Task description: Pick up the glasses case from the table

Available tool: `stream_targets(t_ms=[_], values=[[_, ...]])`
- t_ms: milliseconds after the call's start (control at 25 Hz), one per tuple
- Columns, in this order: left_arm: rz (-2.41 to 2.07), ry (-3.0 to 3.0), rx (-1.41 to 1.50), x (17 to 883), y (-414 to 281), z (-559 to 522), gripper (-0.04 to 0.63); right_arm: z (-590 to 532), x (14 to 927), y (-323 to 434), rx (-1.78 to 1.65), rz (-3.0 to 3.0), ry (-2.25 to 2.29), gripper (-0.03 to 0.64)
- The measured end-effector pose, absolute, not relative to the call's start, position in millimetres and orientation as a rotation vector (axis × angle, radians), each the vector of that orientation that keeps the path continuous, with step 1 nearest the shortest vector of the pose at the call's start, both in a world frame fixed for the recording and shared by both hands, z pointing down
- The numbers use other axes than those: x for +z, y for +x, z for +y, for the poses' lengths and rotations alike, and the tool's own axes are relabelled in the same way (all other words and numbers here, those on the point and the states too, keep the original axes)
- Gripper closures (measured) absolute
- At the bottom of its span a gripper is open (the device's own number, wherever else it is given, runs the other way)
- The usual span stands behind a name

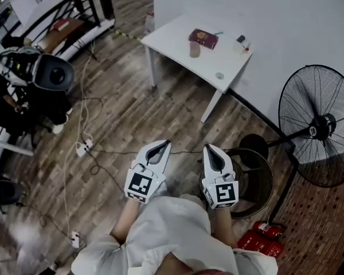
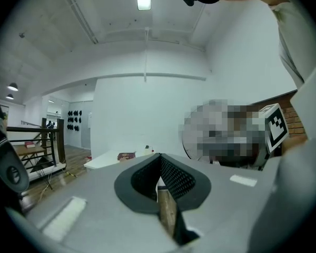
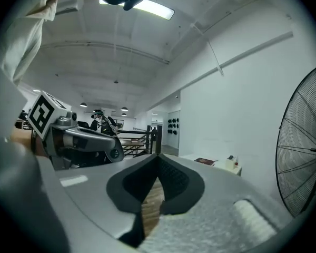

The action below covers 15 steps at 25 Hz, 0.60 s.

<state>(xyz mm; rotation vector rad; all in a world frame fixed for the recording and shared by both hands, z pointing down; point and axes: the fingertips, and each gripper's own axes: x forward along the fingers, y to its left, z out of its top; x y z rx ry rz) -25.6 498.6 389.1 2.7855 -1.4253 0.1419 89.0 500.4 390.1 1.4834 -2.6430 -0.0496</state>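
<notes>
A dark red glasses case [image 1: 203, 38] lies on the white table [image 1: 172, 39] well ahead of me; it also shows far off in the left gripper view [image 2: 127, 155] and in the right gripper view [image 3: 205, 161]. I hold both grippers level and side by side over the wooden floor, well short of the table. My left gripper [image 1: 165, 143] [image 2: 159, 155] is shut with nothing in it. So is my right gripper [image 1: 209, 148] [image 3: 158, 156], its tips meeting.
A brown cup [image 1: 195, 49] and small items [image 1: 243, 43] share the table. A large standing fan [image 1: 318, 125] is at the right, with a round dark base [image 1: 253, 179] and red extinguishers [image 1: 264, 239] near my right side. Cables and a power strip [image 1: 82, 148] lie on the floor at left.
</notes>
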Motion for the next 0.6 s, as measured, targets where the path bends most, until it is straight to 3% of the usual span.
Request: stream_targets(t_ms=[600], values=[[-1.373, 2.755, 0.163, 410, -50, 402, 0.577, 404, 414, 62, 0.038, -2.597, 1.489, 0.612]])
